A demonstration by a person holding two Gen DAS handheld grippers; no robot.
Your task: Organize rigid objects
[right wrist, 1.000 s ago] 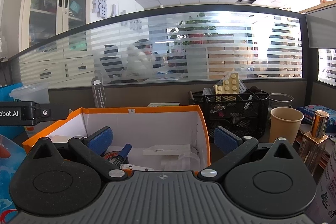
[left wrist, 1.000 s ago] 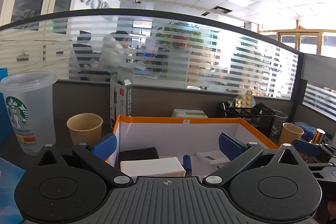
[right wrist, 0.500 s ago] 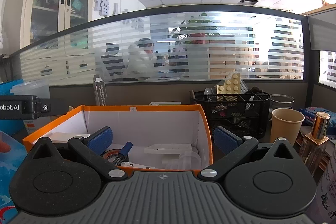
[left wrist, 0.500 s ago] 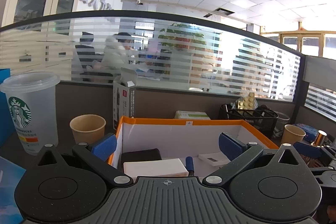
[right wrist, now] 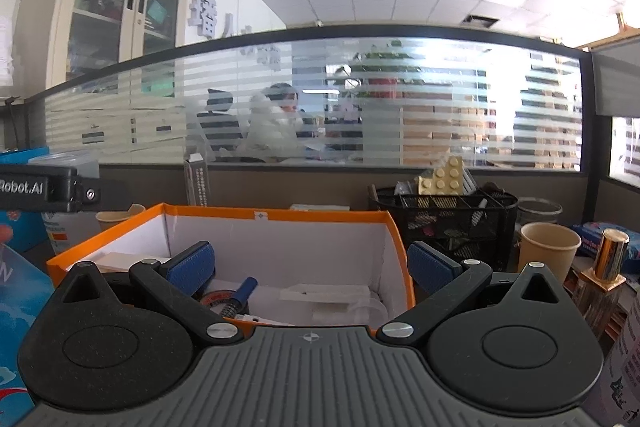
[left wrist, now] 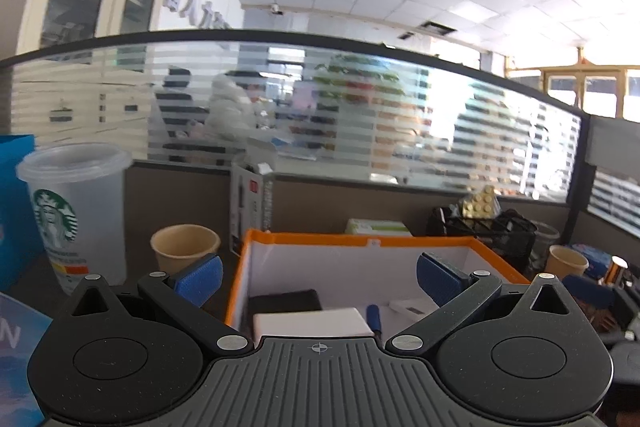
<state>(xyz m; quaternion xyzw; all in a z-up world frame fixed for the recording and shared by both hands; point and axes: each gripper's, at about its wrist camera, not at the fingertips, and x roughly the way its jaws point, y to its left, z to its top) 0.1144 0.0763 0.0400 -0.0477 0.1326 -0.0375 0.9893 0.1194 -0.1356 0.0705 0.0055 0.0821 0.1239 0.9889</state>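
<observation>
Orange box (left wrist: 360,241) is sitting just ahead of both released, empty claws, left claw (left wrist: 318,277) and right claw (right wrist: 310,265), neither nearer

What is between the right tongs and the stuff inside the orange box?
Only the orange box's near wall. The right tongs are open and held above that rim, so the blue-handled tool and white pieces inside lie in open view beyond.
</observation>
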